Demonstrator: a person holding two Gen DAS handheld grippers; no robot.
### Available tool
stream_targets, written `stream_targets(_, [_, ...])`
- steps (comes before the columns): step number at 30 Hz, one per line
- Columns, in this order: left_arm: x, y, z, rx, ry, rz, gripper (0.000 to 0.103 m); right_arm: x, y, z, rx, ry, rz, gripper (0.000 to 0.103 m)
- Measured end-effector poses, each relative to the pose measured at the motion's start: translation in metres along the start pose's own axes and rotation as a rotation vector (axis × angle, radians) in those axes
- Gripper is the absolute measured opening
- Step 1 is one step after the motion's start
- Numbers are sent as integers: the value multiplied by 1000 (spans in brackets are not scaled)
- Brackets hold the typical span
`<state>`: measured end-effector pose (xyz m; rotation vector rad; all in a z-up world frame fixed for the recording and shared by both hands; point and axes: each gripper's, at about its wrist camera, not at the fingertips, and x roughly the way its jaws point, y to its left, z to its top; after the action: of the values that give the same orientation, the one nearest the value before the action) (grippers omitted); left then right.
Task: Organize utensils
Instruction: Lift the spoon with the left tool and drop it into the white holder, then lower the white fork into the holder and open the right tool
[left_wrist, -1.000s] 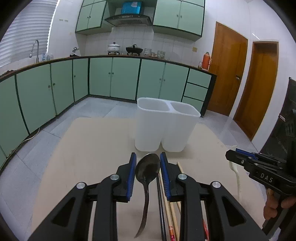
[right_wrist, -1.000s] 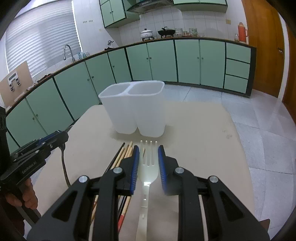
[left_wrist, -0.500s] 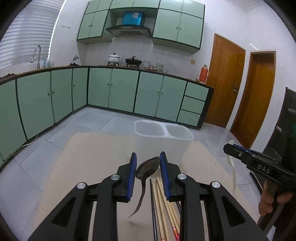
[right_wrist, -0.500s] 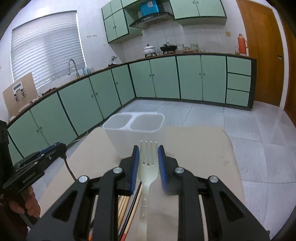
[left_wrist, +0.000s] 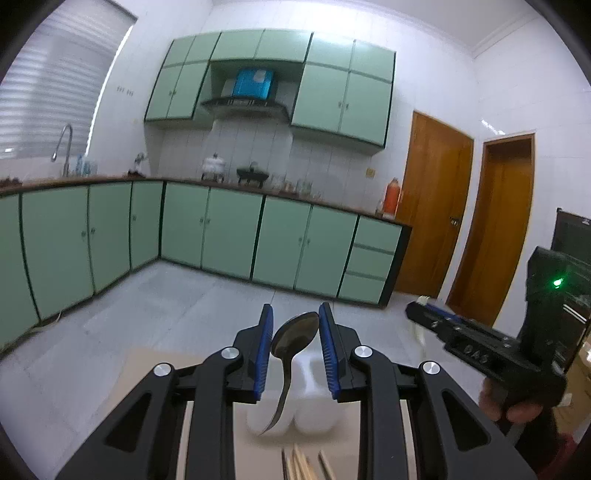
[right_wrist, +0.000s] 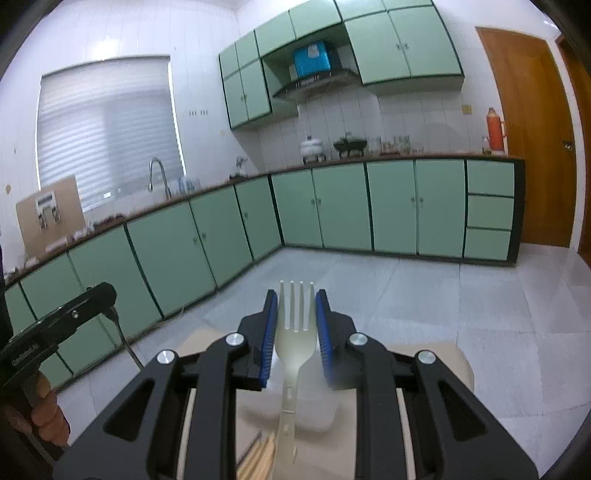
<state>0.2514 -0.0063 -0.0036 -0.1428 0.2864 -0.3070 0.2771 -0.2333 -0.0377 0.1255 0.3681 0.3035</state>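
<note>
My left gripper is shut on a dark metal spoon, bowl up, handle hanging down, held high above the white two-compartment holder. My right gripper is shut on a pale plastic fork, tines forward, above the same holder. Chopsticks lie on the beige table in front of the holder; they also show in the right wrist view. The right gripper shows at the right of the left wrist view, the left gripper at the left of the right wrist view.
The beige table carries the holder and chopsticks. Green kitchen cabinets line the far walls. Wooden doors stand at the right. Grey tiled floor surrounds the table.
Both grippers have risen from the table with the spoon and the fork in them. The holder now sits low in both views, beneath the fingers.
</note>
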Motion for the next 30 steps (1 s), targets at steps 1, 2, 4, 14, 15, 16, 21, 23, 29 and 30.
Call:
stream_targets(1, [6,-2,8,7,-9,-4,25,4,-1,5,-1,-10,-2,20])
stream_targets(2, [14,-3,14,9,-15,-10,25,11,-2,12,-6,-26,-8,20])
stream_targets(4, [29,-5,23,4,-14,-24,25,23,-4,20,-21,-46,-22,20])
stream_targets(14, [107,19,15,-78,103,-29,25,102,-31,13,5,-27,-89,20])
stream_targets(15, [110,21,10,-82,107,-25,25,108,-30,9,1,-18,-90,20])
stream_targets(16, [115,24,5,-92,114,-23,25,112,-27,4,-1,-13,-91,20])
stream_targets(21, [135,35,-20,-124,154,-7,25,123,-24,-19,7,18,-88,20])
stream_targets(23, [137,37,-31,-121,170,2,26,125,-25,-27,12,39,-82,22])
stream_targets(29, [131,41,-44,-103,185,19,36,111,-32,-40,60,65,-74,32])
stream_targets(30, [126,40,-45,-98,184,19,37,105,-33,-40,70,61,-77,37])
